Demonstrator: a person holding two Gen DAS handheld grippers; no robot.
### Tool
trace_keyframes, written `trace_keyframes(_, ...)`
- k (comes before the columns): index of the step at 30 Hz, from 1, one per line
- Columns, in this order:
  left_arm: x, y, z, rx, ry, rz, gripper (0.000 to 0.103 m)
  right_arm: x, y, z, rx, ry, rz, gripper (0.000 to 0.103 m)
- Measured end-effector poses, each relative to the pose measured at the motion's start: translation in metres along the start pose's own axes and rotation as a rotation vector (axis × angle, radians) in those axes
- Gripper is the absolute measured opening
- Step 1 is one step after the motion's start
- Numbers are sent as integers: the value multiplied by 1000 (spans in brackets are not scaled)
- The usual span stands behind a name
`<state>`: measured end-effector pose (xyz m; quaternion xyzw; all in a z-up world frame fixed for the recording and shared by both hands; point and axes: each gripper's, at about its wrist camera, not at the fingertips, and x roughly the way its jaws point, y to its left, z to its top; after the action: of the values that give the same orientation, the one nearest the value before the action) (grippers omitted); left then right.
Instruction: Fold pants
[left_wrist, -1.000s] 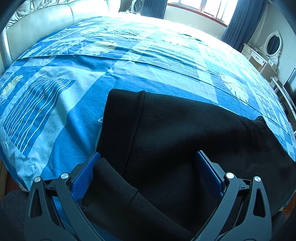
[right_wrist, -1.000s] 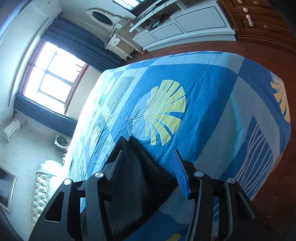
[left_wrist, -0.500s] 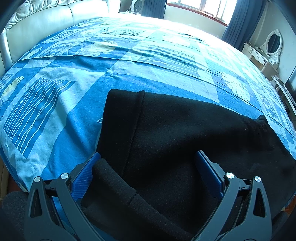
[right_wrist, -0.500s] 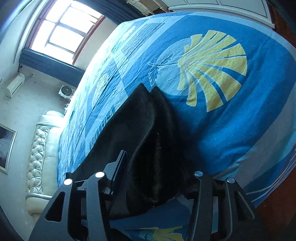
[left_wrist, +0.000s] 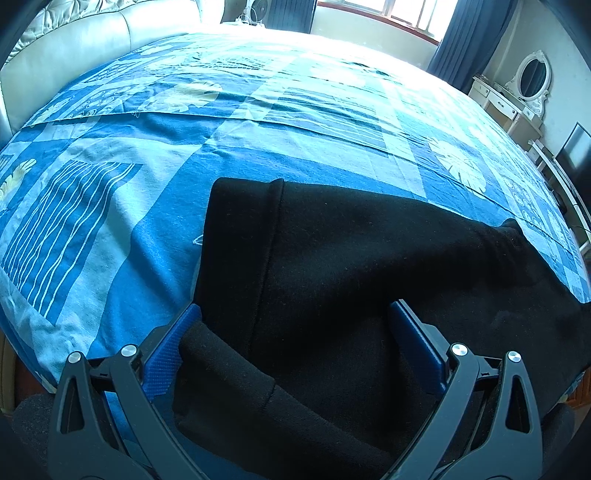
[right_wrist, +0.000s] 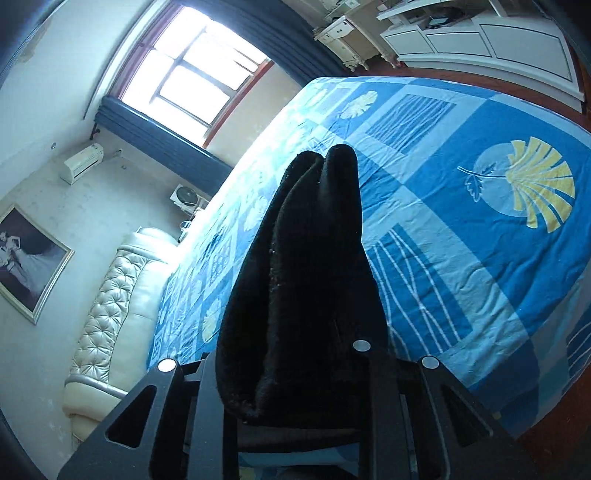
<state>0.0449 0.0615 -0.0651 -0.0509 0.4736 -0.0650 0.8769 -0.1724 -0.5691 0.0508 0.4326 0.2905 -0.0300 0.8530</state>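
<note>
Black pants lie on a blue patterned bedspread, waistband to the left, legs running right. My left gripper is open, its blue-padded fingers straddling the waistband fold at the near edge. My right gripper is shut on the leg end of the pants and holds the bunched black cloth raised above the bedspread; its pads are hidden by the cloth.
A cream tufted headboard is at the far left end of the bed. A white dresser with an oval mirror and white cabinets stand by the wall. Wooden floor borders the bed's foot.
My right gripper has closed on the leg end and lifted it off the bed, swinging upward. The left gripper has stayed open over the waistband.
</note>
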Motion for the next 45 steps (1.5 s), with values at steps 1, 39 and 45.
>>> trace_keyframes(1,-2,1,0,2,0,0,101,5,18,-2,-16,5,14,23)
trace_keyframes(39,-29,4,-20,83,20,42,101,237,199,-232,-721,347,-382,26)
trace_keyframes(45,-28,3,-22,85,22,40,101,245,204,-247,-739,368,-396,40)
